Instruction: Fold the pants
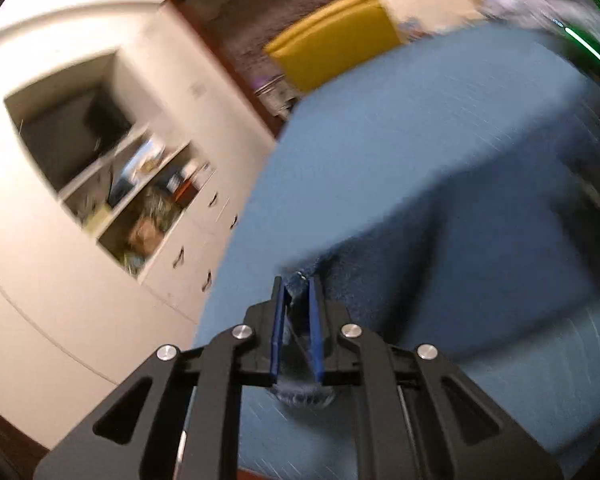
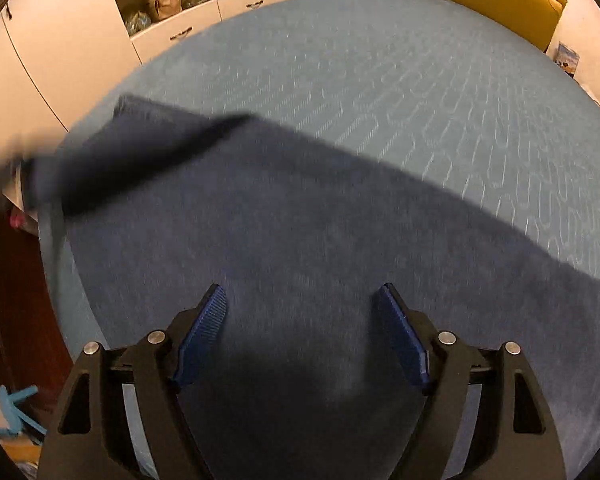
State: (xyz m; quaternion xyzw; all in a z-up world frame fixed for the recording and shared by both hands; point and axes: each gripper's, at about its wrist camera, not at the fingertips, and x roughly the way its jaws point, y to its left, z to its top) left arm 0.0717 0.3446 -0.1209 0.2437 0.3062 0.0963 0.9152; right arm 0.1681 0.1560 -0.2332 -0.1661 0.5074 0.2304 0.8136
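Warm, yellowish indoor light, moderately dim in both views. Left wrist view heavily motion-blurred: cabinet shelves [image 1: 140, 196] and yellow chair [image 1: 332, 40] smeared, bedcover [image 1: 420, 140] streaked; only the left gripper [image 1: 298, 320] sharp. Right wrist view sharper at centre, with a blurred lifted fold of the pants [image 2: 140, 160] at left. Soft dark shadow between the right gripper's [image 2: 302, 332] pads. Strong fisheye bending, black vignette at corners.

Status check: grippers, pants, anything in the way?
Left gripper shut on pants edge. Right gripper open above the pants, holding nothing. Pants spread on blue bed cover. Nothing in the way.
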